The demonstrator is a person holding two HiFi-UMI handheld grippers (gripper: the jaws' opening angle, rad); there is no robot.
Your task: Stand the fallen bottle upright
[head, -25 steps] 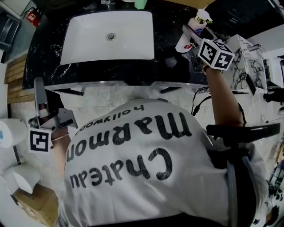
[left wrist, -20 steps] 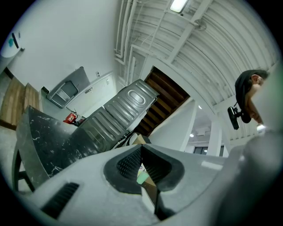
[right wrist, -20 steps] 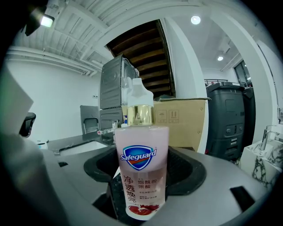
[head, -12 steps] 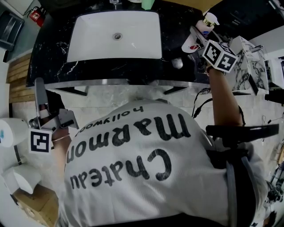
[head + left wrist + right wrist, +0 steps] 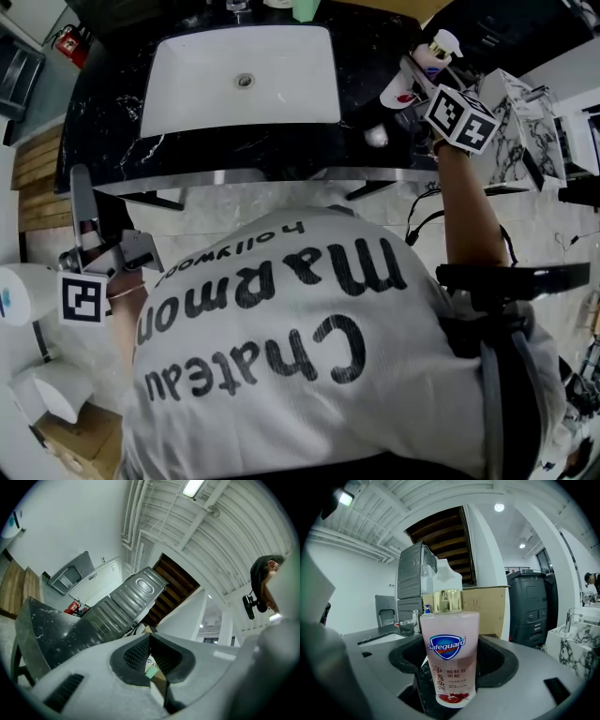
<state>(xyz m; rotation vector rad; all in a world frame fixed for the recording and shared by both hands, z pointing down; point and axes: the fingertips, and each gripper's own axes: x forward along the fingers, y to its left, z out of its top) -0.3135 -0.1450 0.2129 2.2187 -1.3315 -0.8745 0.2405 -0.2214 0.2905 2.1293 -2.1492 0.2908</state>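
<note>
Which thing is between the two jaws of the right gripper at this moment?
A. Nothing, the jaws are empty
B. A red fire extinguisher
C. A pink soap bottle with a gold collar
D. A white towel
C. The right gripper view shows the pink soap bottle, with its gold collar and blue label, standing between the two jaws of the right gripper, which close against its sides.

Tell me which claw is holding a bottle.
The right claw: it grips the pink Safeguard bottle; the left claw is shut on nothing.
</note>
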